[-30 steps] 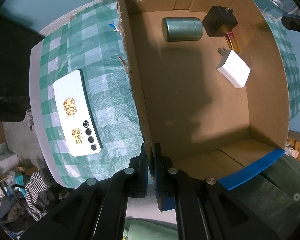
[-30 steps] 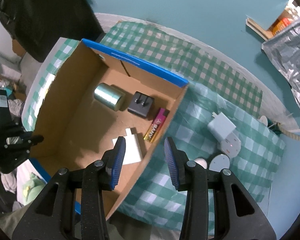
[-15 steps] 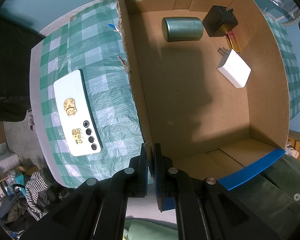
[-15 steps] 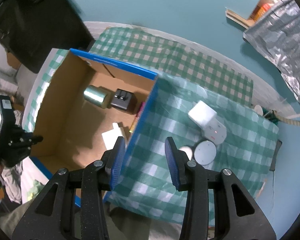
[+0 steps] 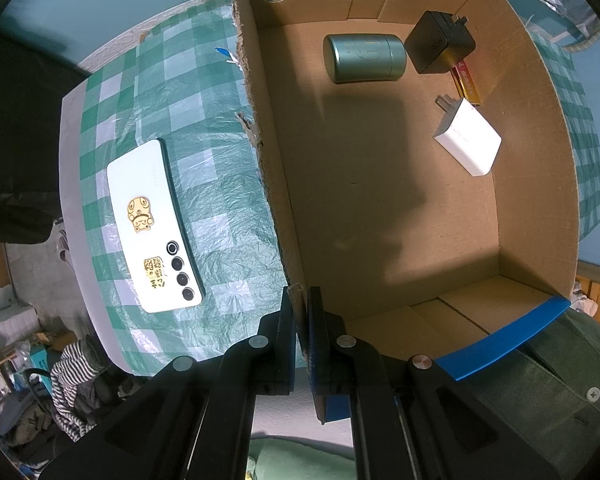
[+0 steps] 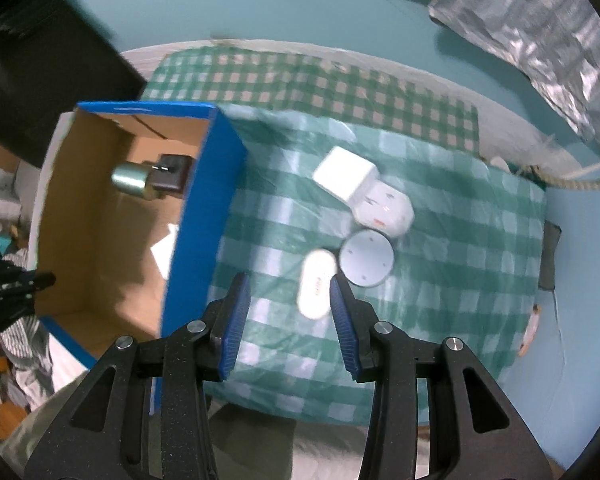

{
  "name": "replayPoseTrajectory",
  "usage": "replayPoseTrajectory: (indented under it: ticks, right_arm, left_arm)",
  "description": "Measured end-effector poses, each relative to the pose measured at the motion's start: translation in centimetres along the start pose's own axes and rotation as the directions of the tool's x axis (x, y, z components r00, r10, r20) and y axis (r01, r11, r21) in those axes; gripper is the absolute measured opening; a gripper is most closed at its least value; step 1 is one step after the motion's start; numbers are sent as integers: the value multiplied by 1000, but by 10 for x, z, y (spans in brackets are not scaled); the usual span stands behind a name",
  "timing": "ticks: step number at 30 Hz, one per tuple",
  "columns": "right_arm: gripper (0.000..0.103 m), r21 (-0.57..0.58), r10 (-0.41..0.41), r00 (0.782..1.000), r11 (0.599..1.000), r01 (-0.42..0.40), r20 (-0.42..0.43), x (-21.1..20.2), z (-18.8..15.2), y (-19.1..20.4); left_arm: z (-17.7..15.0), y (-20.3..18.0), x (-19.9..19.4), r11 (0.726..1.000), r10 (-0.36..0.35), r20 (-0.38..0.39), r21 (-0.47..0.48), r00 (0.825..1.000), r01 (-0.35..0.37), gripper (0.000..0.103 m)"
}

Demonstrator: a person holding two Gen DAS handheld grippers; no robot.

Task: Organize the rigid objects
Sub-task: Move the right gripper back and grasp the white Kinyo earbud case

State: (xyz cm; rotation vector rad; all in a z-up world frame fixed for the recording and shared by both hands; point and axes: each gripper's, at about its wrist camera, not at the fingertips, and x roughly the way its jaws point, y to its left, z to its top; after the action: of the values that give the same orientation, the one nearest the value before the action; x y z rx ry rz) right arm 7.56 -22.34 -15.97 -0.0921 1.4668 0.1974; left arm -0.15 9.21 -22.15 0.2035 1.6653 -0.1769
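A cardboard box (image 5: 532, 168) with blue outer walls stands on the checked cloth. It holds a green tin (image 5: 364, 58), a black charger (image 5: 440, 42), a white charger (image 5: 468, 142) and a red-gold battery (image 5: 466, 84). My left gripper (image 5: 302, 320) is shut on the box's near wall. My right gripper (image 6: 288, 312) is open and empty above the cloth, right of the box (image 6: 202, 216). Just beyond it lie a white oblong case (image 6: 316, 284), a round white disc (image 6: 366, 258), a white plug adapter (image 6: 388, 210) and a white cube charger (image 6: 344, 174).
A white phone (image 5: 152, 226) lies face down on the cloth left of the box. The round table's edge runs close below both grippers. A silver foil sheet (image 6: 540, 36) hangs at the far right. A dark bag (image 6: 48, 52) stands behind the box.
My right gripper has swung right, from over the box's inside to over the cloth with the white items. The left gripper has not moved.
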Motion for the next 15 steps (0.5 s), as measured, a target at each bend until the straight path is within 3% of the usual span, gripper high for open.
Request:
replayPoseTrajectory:
  ticks: [15]
  right_arm:
    - [40, 43, 0, 988, 999, 6, -152, 92, -17, -22]
  left_arm:
    - [0, -1, 0, 1000, 4, -2, 5, 1000, -4, 5]
